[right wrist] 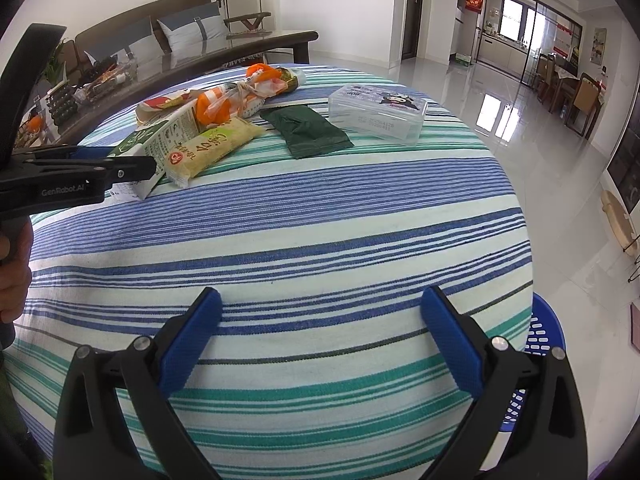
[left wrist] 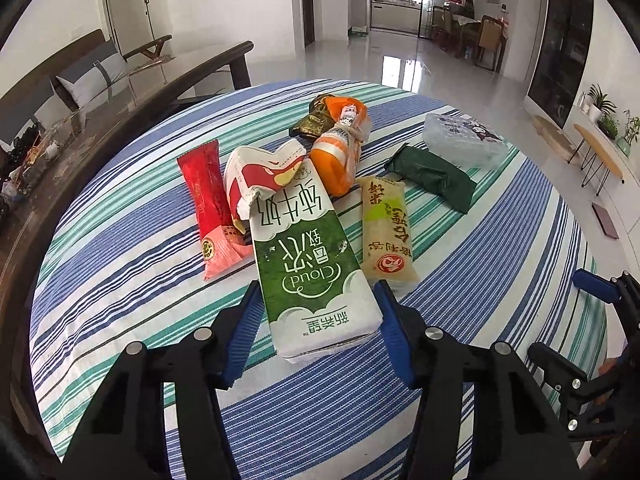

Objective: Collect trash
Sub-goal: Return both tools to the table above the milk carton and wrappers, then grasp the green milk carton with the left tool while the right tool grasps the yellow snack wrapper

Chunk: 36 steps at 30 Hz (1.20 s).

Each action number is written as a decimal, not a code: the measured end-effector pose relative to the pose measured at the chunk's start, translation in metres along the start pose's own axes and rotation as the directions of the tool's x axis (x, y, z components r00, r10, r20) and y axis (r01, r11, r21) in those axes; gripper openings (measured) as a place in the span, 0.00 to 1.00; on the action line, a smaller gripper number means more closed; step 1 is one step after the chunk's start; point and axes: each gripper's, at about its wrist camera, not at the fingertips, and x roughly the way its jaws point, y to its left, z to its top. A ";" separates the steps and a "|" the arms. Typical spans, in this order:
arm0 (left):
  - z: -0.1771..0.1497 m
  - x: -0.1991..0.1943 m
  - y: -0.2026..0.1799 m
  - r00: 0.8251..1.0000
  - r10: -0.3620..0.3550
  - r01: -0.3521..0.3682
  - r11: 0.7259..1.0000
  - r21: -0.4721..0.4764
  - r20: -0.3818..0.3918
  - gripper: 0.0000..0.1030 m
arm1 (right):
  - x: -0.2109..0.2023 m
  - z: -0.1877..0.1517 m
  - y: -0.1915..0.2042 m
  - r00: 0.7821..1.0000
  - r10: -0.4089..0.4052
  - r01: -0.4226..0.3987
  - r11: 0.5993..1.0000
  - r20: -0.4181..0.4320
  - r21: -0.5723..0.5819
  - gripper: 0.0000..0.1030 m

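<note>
A green and white milk carton [left wrist: 308, 264] lies among the trash on the striped tablecloth [left wrist: 120, 280]. My left gripper [left wrist: 318, 288] is shut on its near end, one blue pad against each side. The right wrist view shows that gripper [right wrist: 132, 168] from the side, clamped on the carton [right wrist: 160, 140]. My right gripper [right wrist: 320, 304] hangs open over bare cloth [right wrist: 320, 208] with nothing between its fingers. Around the carton lie a red wrapper [left wrist: 212, 208], a crushed paper cup [left wrist: 256, 176], an orange bag [left wrist: 340, 152] and a yellow snack packet [left wrist: 386, 232].
A dark green packet [left wrist: 432, 176] and a clear plastic box [left wrist: 464, 140] lie farther back on the right. A blue perforated basket [right wrist: 536, 344] stands on the floor below the table's right edge. A glass coffee table [left wrist: 60, 140] with clutter runs along the left.
</note>
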 end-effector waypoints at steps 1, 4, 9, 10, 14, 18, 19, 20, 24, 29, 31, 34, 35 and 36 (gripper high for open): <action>-0.002 -0.003 0.000 1.000 -0.003 0.003 1.000 0.001 0.005 0.53 | 0.000 0.000 0.000 1.000 0.000 0.000 1.000 0.000 0.000 0.94; -0.013 -0.024 0.001 1.000 -0.018 0.018 1.000 0.000 0.024 0.51 | 0.000 0.000 0.000 1.000 0.000 0.000 1.000 0.000 0.000 0.94; -0.046 -0.063 0.005 0.999 -0.035 0.036 0.999 -0.021 0.042 0.50 | 0.000 0.000 0.000 1.000 0.001 -0.001 1.000 -0.003 -0.001 0.94; -0.052 -0.069 0.005 0.999 -0.035 0.037 0.999 -0.026 0.041 0.50 | 0.001 0.001 0.000 1.000 0.001 -0.001 1.000 -0.007 -0.002 0.94; -0.066 -0.078 0.008 0.998 -0.037 0.038 0.999 -0.032 0.041 0.51 | 0.003 0.008 0.000 0.999 0.006 -0.007 1.000 -0.053 -0.006 0.94; -0.061 -0.073 0.008 0.999 -0.014 0.014 1.000 0.000 0.048 0.69 | 0.007 0.027 0.006 0.995 0.062 -0.060 0.998 -0.079 0.024 0.94; -0.058 -0.069 0.007 0.999 -0.014 0.013 1.000 0.011 0.048 0.69 | 0.009 0.034 0.008 0.992 0.092 -0.088 0.995 -0.082 0.050 0.93; -0.055 -0.066 0.006 0.999 -0.007 0.006 1.000 0.022 0.047 0.69 | 0.012 0.041 0.010 0.989 0.120 -0.114 0.991 -0.083 0.074 0.91; -0.053 -0.055 0.004 0.998 0.047 -0.050 0.997 0.057 0.043 0.58 | 0.031 0.073 0.025 0.980 0.177 -0.164 0.977 -0.090 0.140 0.74; -0.061 -0.056 0.015 0.999 0.039 -0.039 0.999 0.011 0.032 0.47 | 0.061 0.106 0.049 0.973 0.207 -0.185 0.962 -0.098 0.201 0.62; -0.063 -0.058 0.019 0.999 0.040 -0.040 0.999 -0.008 0.031 0.47 | 0.069 0.113 0.060 0.975 0.198 -0.175 0.965 -0.105 0.195 0.62; -0.065 -0.061 0.021 0.999 0.040 -0.040 0.999 -0.024 0.031 0.47 | 0.079 0.118 0.071 0.981 0.142 -0.120 0.979 -0.131 0.163 0.58; -0.066 -0.061 0.020 0.999 0.043 -0.042 0.999 -0.025 0.032 0.47 | 0.079 0.119 0.073 0.983 0.130 -0.110 0.983 -0.132 0.148 0.44; -0.066 -0.062 0.020 0.999 0.042 -0.041 0.999 -0.027 0.033 0.47 | 0.079 0.119 0.073 0.982 0.131 -0.113 0.984 -0.139 0.135 0.36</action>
